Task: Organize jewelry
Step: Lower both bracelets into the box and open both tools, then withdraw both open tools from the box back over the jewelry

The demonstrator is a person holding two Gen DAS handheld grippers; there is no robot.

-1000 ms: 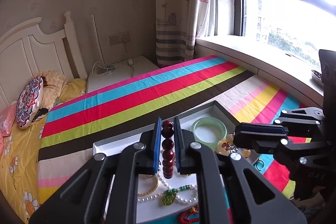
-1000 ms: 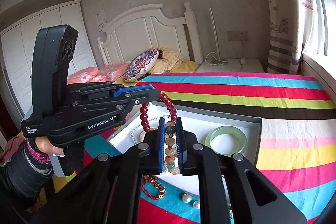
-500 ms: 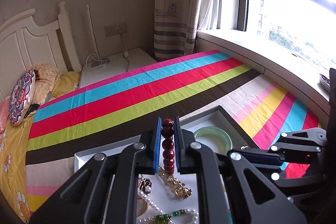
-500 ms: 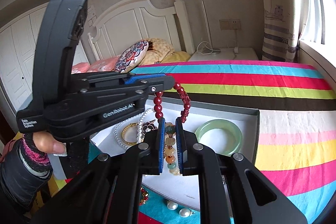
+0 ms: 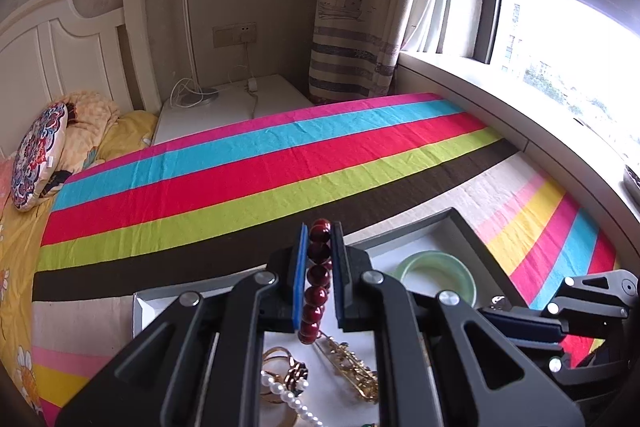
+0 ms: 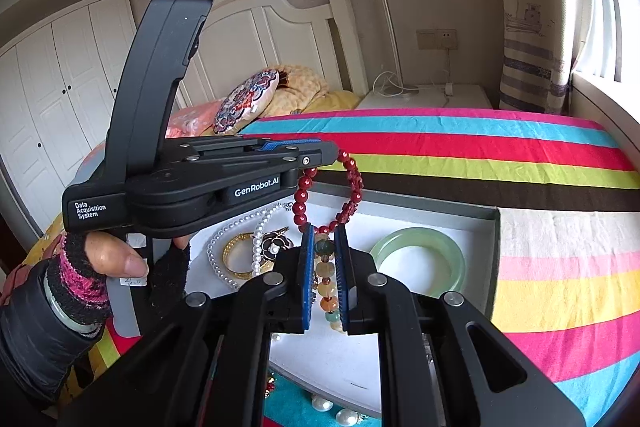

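My left gripper (image 5: 319, 231) is shut on a dark red bead bracelet (image 5: 317, 278) and holds it above the white jewelry tray (image 5: 456, 223). In the right wrist view the bracelet (image 6: 352, 183) hangs as a loop from the left gripper (image 6: 334, 153). My right gripper (image 6: 324, 233) is shut on a multicolour bead bracelet (image 6: 325, 271) over the tray (image 6: 494, 247). In the tray lie a green jade bangle (image 6: 418, 261), a pearl necklace (image 6: 218, 247), a gold bangle (image 6: 236, 261), a flower brooch (image 6: 272, 247) and a gold chain (image 5: 352, 367).
The tray rests on a striped bedspread (image 5: 260, 179). Loose pearls (image 6: 334, 411) lie on the cover in front of the tray. A patterned cushion (image 6: 246, 101), a headboard (image 6: 256, 31), a nightstand (image 5: 228, 107) and a window sill (image 5: 500, 107) surround the bed.
Both grippers have shifted farther over the tray toward the headboard side, each keeping its bracelet. The red bracelet loop now hangs just above the right gripper's fingertips.
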